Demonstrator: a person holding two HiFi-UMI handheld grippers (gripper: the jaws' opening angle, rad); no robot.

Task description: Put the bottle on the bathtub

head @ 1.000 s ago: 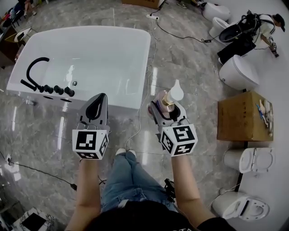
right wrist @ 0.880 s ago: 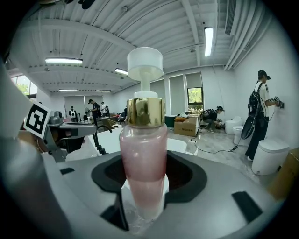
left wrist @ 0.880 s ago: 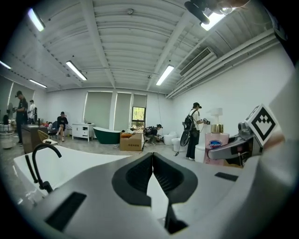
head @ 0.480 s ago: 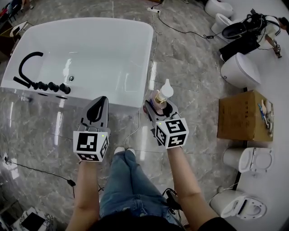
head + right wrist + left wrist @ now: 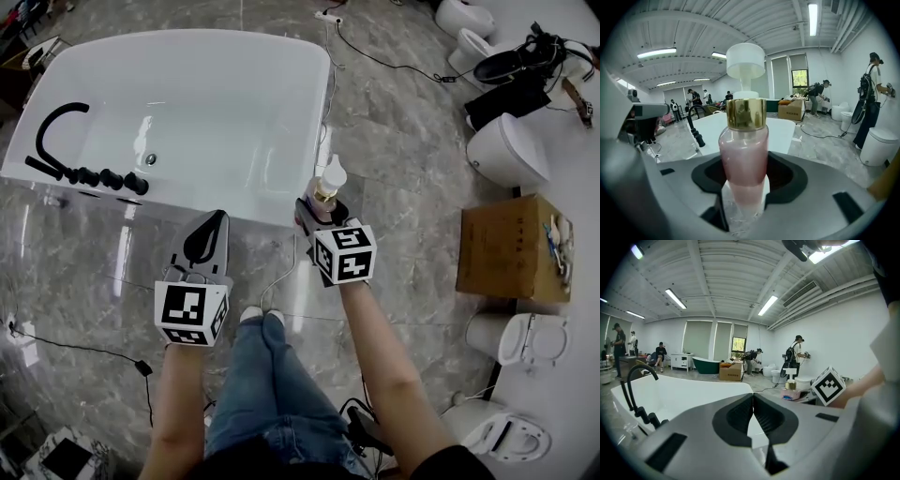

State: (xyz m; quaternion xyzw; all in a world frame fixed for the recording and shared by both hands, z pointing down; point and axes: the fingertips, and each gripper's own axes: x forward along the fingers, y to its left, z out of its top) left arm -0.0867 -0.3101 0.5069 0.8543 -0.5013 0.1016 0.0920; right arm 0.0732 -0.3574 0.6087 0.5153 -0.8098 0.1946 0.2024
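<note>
My right gripper (image 5: 319, 214) is shut on a pink pump bottle (image 5: 327, 184) with a gold collar and white pump head, held upright just off the near right corner of the white bathtub (image 5: 281, 56). In the right gripper view the bottle (image 5: 743, 154) stands between the jaws, with the bathtub (image 5: 780, 129) behind it. My left gripper (image 5: 204, 239) is shut with nothing in it, in front of the tub's near rim. Its closed jaws show in the left gripper view (image 5: 753, 411), with the tub (image 5: 684, 390) beyond.
A black faucet (image 5: 58, 141) with several knobs sits on the tub's left rim. A cable (image 5: 323, 122) runs over the marble floor beside the tub. A cardboard box (image 5: 511, 248) and several toilets (image 5: 506, 150) stand at the right. People stand in the background.
My right gripper has carried the bottle leftward and forward, closer to the tub's near right corner. The left gripper has stayed roughly in place.
</note>
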